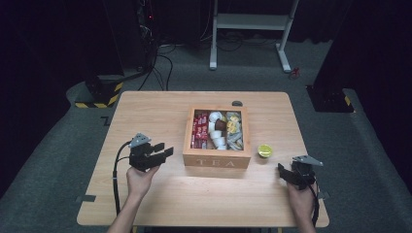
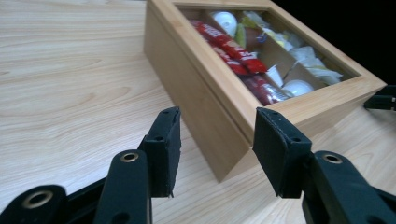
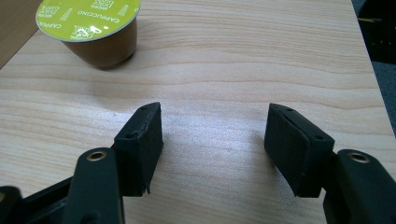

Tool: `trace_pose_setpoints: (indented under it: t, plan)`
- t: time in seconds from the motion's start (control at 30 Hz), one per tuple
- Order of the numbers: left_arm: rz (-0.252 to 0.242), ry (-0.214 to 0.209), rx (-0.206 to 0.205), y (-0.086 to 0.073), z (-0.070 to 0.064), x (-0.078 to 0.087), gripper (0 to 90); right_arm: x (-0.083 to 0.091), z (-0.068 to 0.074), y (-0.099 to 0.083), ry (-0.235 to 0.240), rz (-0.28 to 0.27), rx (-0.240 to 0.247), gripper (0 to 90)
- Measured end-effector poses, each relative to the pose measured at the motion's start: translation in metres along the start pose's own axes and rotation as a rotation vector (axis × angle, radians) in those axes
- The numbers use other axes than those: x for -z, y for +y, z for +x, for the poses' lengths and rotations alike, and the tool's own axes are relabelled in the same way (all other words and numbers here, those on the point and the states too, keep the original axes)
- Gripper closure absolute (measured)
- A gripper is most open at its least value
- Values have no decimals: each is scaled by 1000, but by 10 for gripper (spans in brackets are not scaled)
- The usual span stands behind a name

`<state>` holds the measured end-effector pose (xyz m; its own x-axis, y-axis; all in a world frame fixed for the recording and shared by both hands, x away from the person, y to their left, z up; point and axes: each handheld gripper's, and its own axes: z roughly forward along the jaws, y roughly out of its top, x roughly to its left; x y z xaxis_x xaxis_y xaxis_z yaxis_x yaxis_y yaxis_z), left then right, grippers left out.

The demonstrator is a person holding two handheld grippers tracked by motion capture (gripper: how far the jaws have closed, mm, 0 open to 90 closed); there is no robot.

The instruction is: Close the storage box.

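Box text: we read "TEA" on the front of the wooden box (image 1: 216,160), mid tabletop (image 1: 145,111).
Capsule lid: we read "CAPPUCCINO" on the green-lidded capsule (image 3: 93,28); it stands just right of the box, apart from it.
Left gripper (image 1: 163,154): jaws open, empty, near the box's left side.
Right gripper (image 1: 284,172): jaws open, empty, capsule near, ahead-left.
Box contents: red sachets (image 2: 229,46), white pods; print unreadable.
Surface: light wood grain.
Room: dark, grey floor, white frame (image 1: 252,22) behind.

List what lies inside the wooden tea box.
The tea box holds red sachets, white capsules, a brown capsule and pale packets. Whatever lies beneath them is covered.
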<state>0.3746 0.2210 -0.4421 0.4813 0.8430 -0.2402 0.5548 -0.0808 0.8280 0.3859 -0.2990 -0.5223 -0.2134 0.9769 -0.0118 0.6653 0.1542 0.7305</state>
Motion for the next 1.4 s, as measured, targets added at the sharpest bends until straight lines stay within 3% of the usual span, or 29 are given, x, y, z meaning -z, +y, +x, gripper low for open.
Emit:
trace_pose_setpoints:
  t: [0.23, 0.67, 1.07, 1.27, 1.4]
  plan:
    - [14, 65, 5, -4, 15, 5, 486, 0, 0, 0, 0, 0, 0, 370]
    - [53, 159, 15, -19, 31, 10, 474, 0, 0, 0, 1, 0, 2, 368]
    - [100, 254, -34, -43, 42, 3, 422, 0, 0, 0, 1, 0, 2, 368]
    - [107, 289, -19, -54, 47, 0, 420, 0, 0, 0, 1, 0, 2, 368]
    - [114, 321, -31, -58, 49, 0, 415, 0, 0, 0, 1, 1, 0, 368]
